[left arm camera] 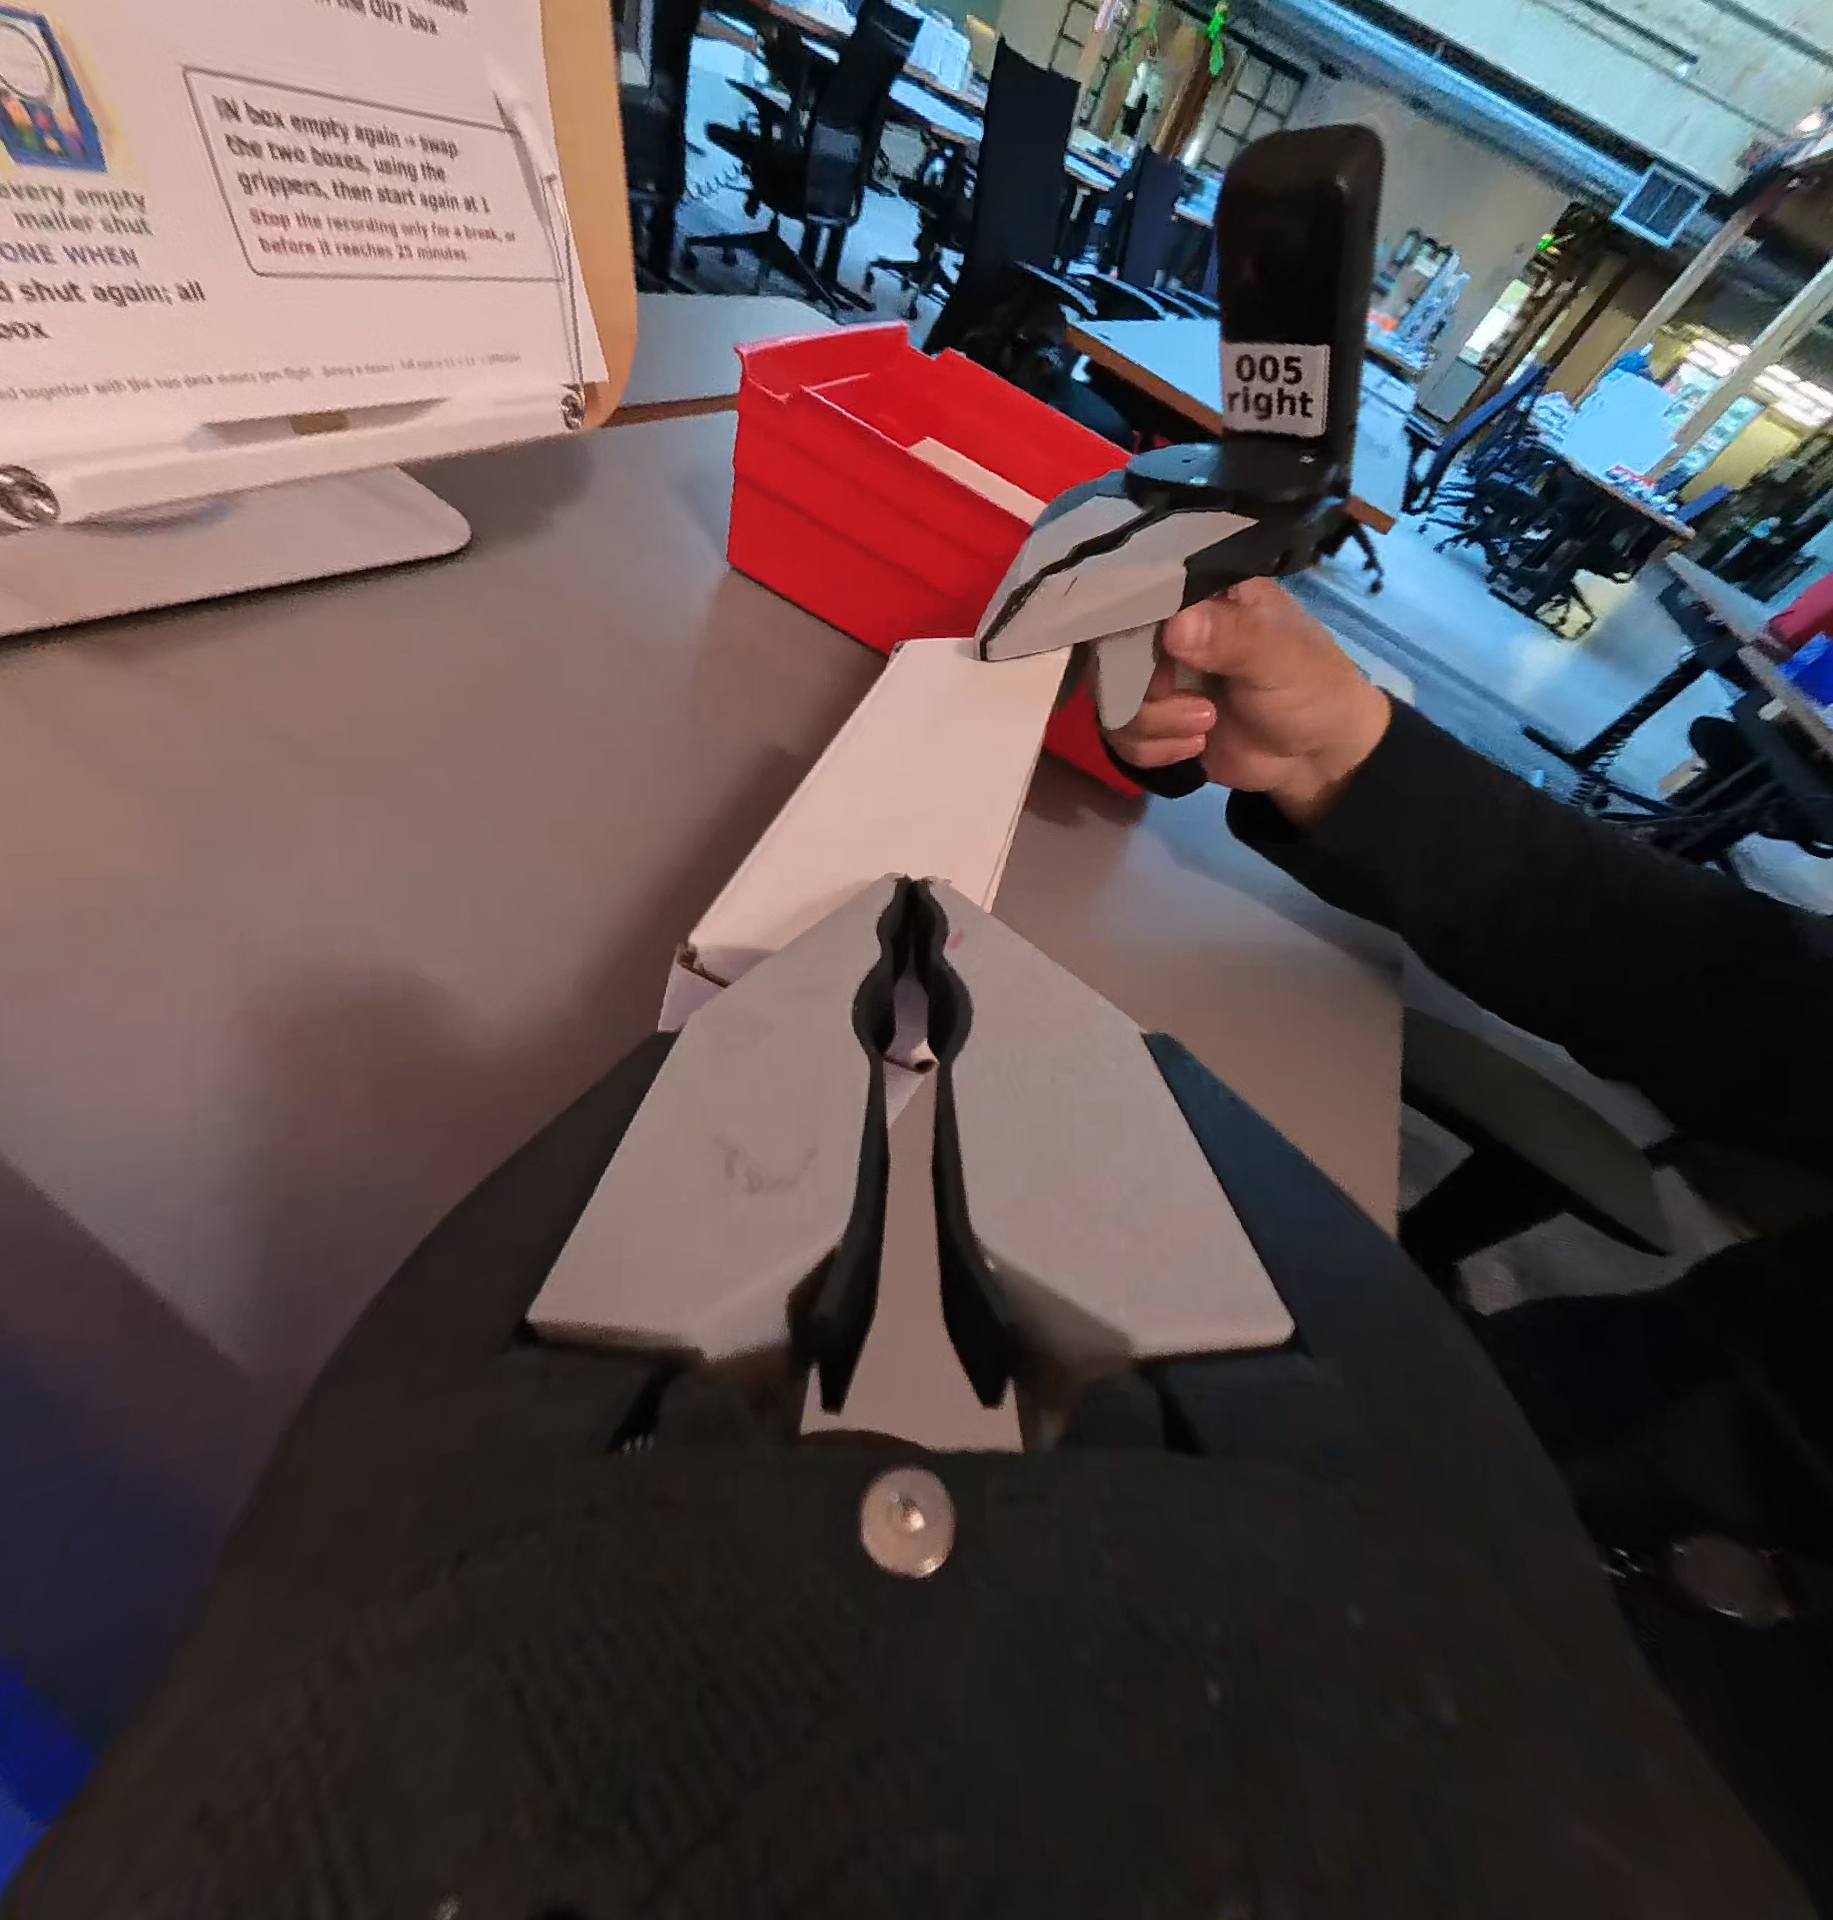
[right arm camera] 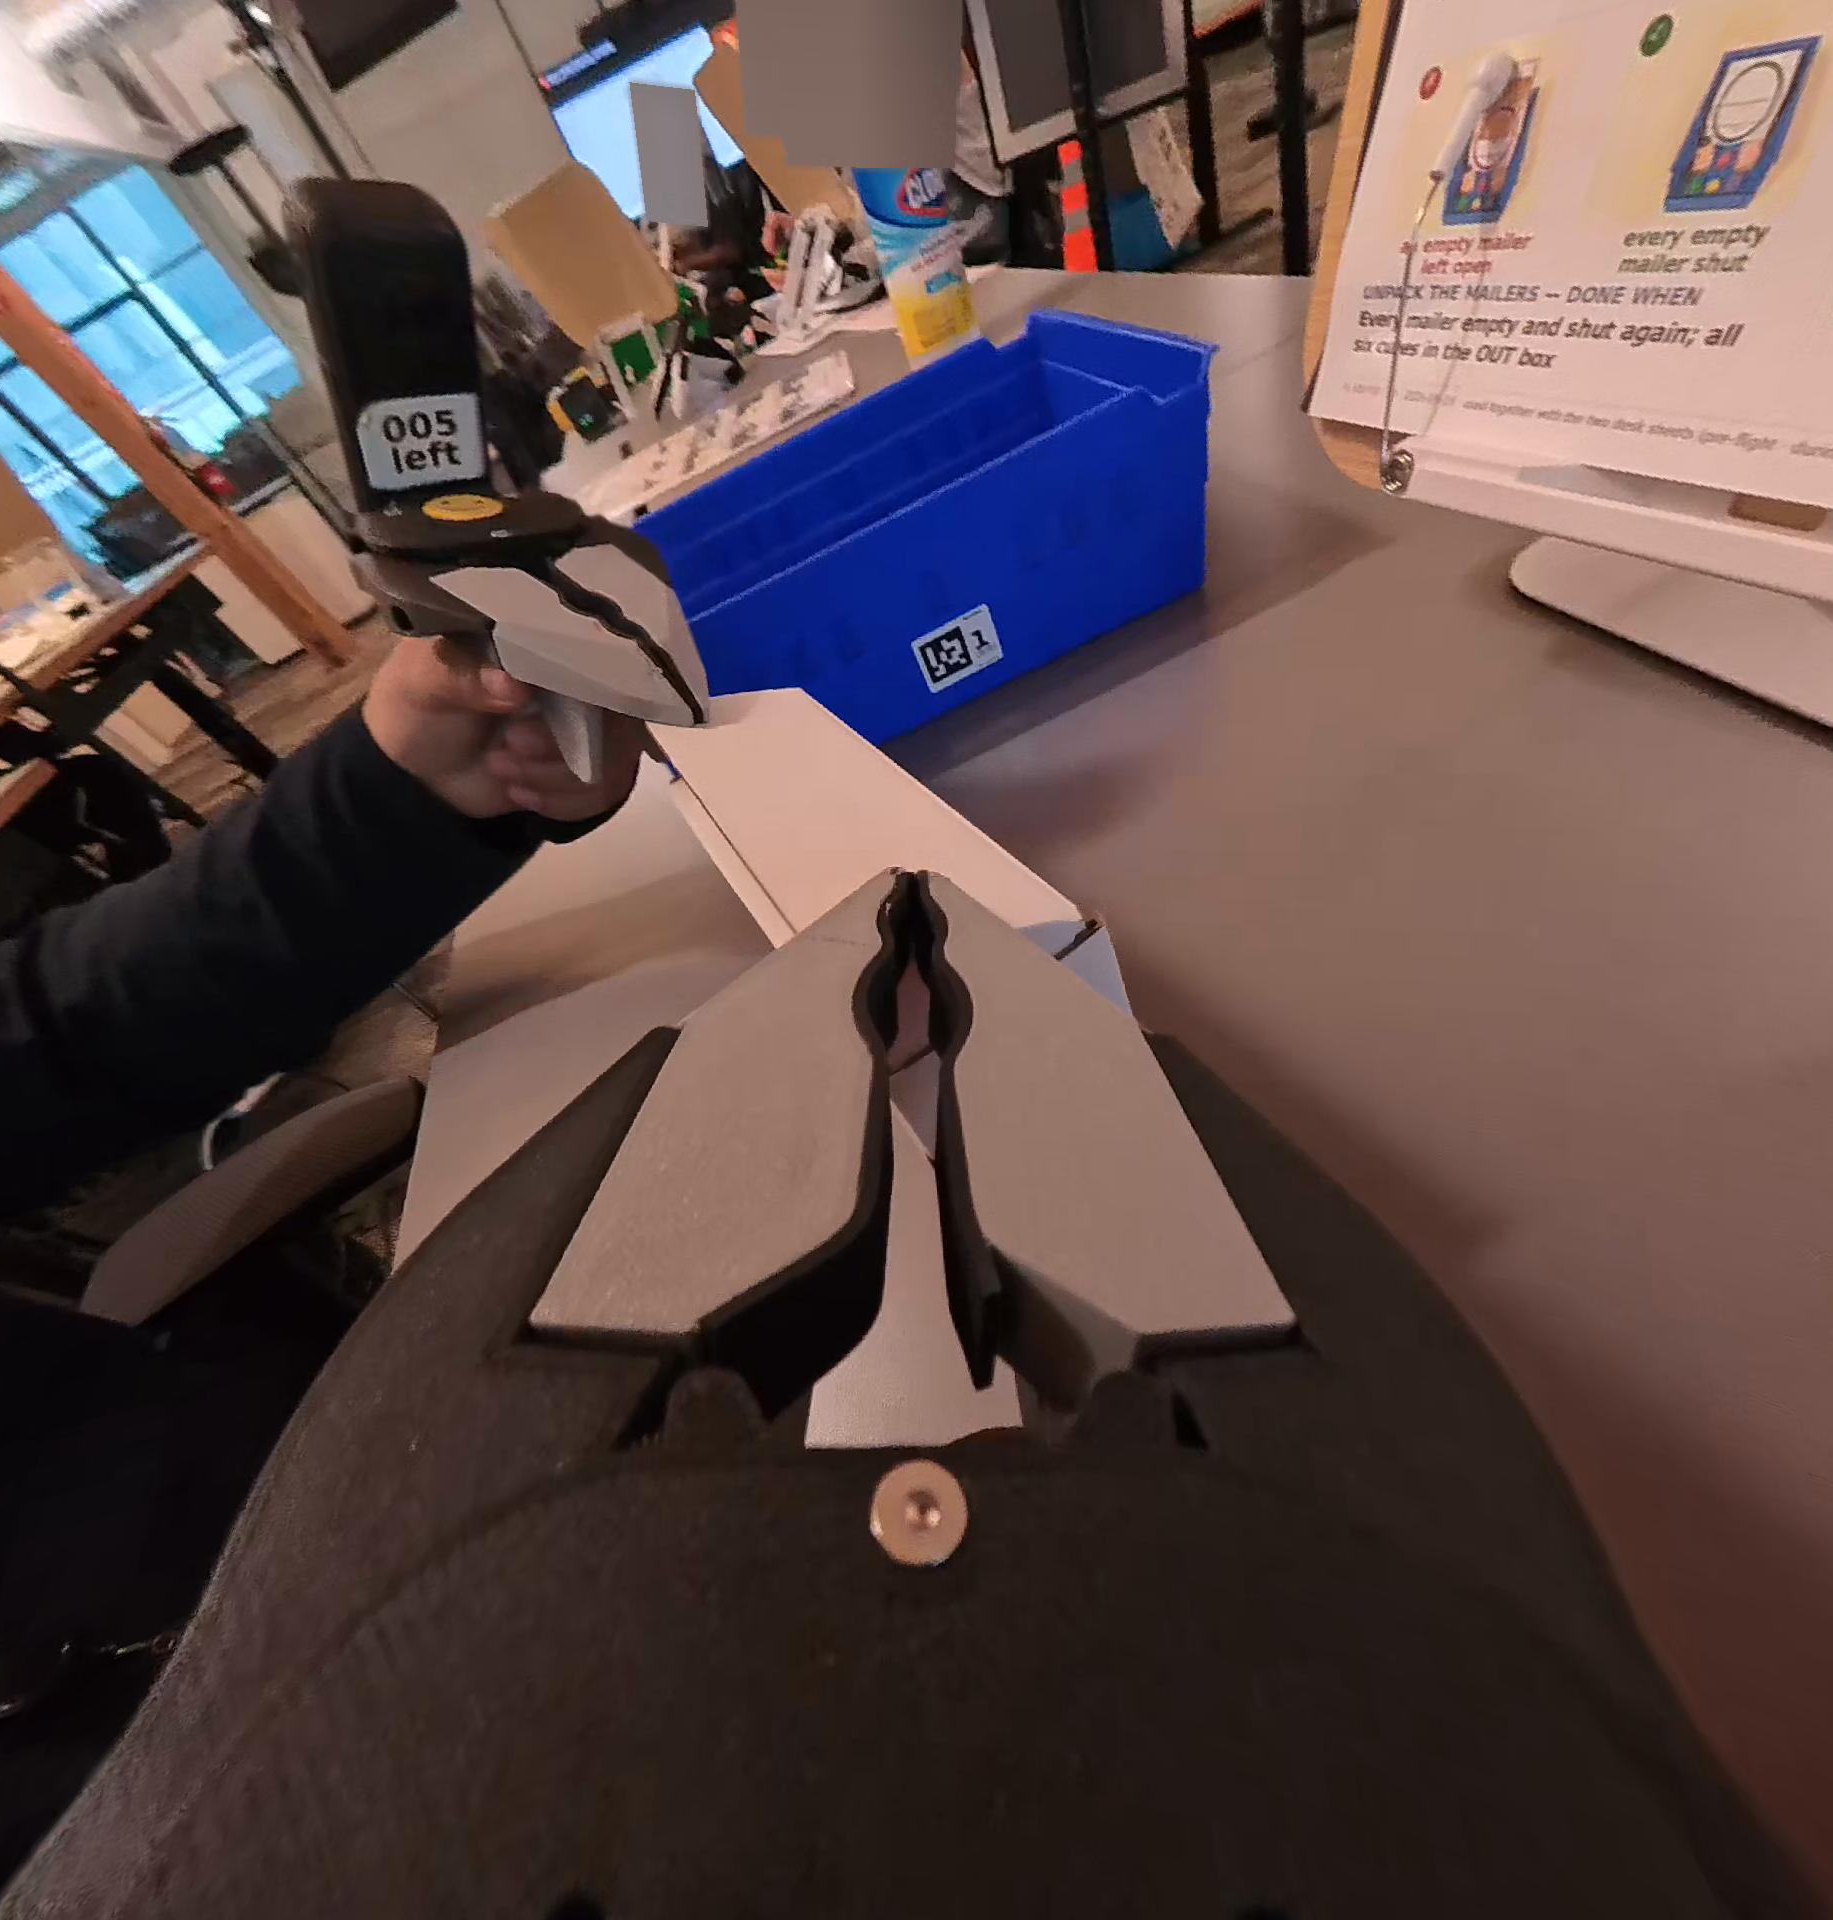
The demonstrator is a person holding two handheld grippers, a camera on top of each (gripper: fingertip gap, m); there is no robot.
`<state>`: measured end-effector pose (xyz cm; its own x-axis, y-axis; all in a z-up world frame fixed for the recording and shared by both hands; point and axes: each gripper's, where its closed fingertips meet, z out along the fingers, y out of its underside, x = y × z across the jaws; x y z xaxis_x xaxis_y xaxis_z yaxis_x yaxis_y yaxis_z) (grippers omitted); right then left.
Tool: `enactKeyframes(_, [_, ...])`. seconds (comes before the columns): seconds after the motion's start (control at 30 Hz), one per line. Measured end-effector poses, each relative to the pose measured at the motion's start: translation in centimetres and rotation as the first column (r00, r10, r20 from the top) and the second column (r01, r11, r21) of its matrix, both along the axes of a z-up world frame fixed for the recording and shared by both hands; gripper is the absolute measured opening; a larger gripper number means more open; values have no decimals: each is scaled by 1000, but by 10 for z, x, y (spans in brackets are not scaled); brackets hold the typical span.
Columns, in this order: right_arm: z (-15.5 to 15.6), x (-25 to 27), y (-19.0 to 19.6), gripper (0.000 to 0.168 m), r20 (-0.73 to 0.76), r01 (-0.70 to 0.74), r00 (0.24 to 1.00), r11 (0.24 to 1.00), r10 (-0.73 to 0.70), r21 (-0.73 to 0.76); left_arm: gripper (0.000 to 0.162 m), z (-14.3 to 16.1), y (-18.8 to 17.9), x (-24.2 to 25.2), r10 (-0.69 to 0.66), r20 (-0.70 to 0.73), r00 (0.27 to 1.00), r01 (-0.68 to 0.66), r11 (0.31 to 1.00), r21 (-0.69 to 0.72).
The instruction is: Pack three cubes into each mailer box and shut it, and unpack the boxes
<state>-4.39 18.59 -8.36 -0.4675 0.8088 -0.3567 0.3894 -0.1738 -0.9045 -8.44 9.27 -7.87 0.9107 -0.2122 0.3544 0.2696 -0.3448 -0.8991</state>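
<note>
A white mailer box [left arm camera: 912, 769] lies shut on the grey table, long and narrow between my two grippers. It also shows in the right wrist view [right arm camera: 839, 810]. My left gripper [left arm camera: 917, 888] is shut, with its tips resting on the near end of the lid. It appears farther off in the right wrist view [right arm camera: 699, 717]. My right gripper [right arm camera: 912, 883] is shut, with its tips on the opposite end of the lid, and it also appears in the left wrist view [left arm camera: 985, 649]. No cubes are in view.
A red bin [left arm camera: 870, 499] stands just behind the mailer's right end. A blue bin [right arm camera: 943, 540] stands behind its left end. An instruction sheet on a white stand [left arm camera: 268, 208] stands at the back of the table. The table's front edge and a chair lie close by. Spacing between my two grippers at the tips: around 11 centimeters.
</note>
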Motion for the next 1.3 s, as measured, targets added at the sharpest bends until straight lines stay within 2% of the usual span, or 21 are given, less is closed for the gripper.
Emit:
enactKeyframes(0.17, [-3,-1,-5,0,-56,-76,996,996,73,-46,0,-9,-1,2,8,-34,999,-8,1000,7])
enactKeyframes(0.37, [-10,0,-7,0,-125,-89,987,994,96,61,0,-17,-2,2,23,-58,998,-20,999,47])
enactKeyframes(0.63, [-11,-1,-6,0,-186,-86,977,991,103,99,0,-18,-1,1,34,-68,997,-30,998,64])
enactKeyframes(0.83, [5,6,-5,0,-237,-149,960,989,147,11,0,-18,-2,1,28,-69,997,-24,998,57])
enactKeyframes(1.0, [-8,9,-8,0,-189,-165,967,985,172,54,0,-18,-2,1,19,-67,998,-15,998,61])
enactKeyframes(1.3, [-14,9,-9,0,-257,-126,951,973,174,191,0,-19,-2,2,6,-92,996,1,997,73])
